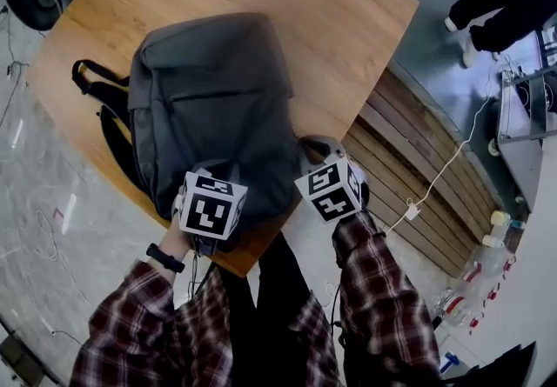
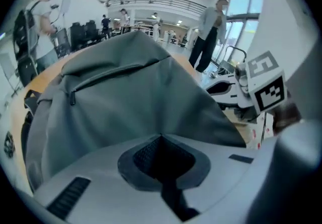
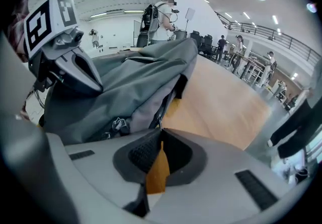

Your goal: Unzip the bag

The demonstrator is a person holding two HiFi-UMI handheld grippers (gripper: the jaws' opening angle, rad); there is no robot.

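The bag (image 1: 209,98) lies flat on the round wooden counter (image 1: 339,20). Its near end sits at the counter edge closest to you. Its straps (image 1: 103,111) trail off its left side onto the wood.

Left tongs (image 2: 161,138): pressed together on a fold of the bag's grey fabric. The fabric rises from the tips as a tented ridge. In the head view these tongs sit at the bag's near left corner, below their marker cube (image 1: 211,205). A pocket zip (image 2: 105,74) crosses the bag's face beyond the ridge.

Right tongs (image 3: 160,131): tips closed on a thin metal pull (image 3: 160,121) at the bag's near right corner. Behind the tips, a narrow slot between the pads shows the wood of the counter. A dark seam runs from the pull up along the bag's edge, with paler grey material beside it. You cannot tell from these views how far the zip is parted. A small metal clip (image 3: 118,126) lies on the fabric just left of the tips.

The two tongs are near each other but apart, with the bag's near end between them. Your left tongs show in the right gripper view, resting on the bag. Your sleeves (image 1: 383,290) are plaid. People stand well back in the hall.
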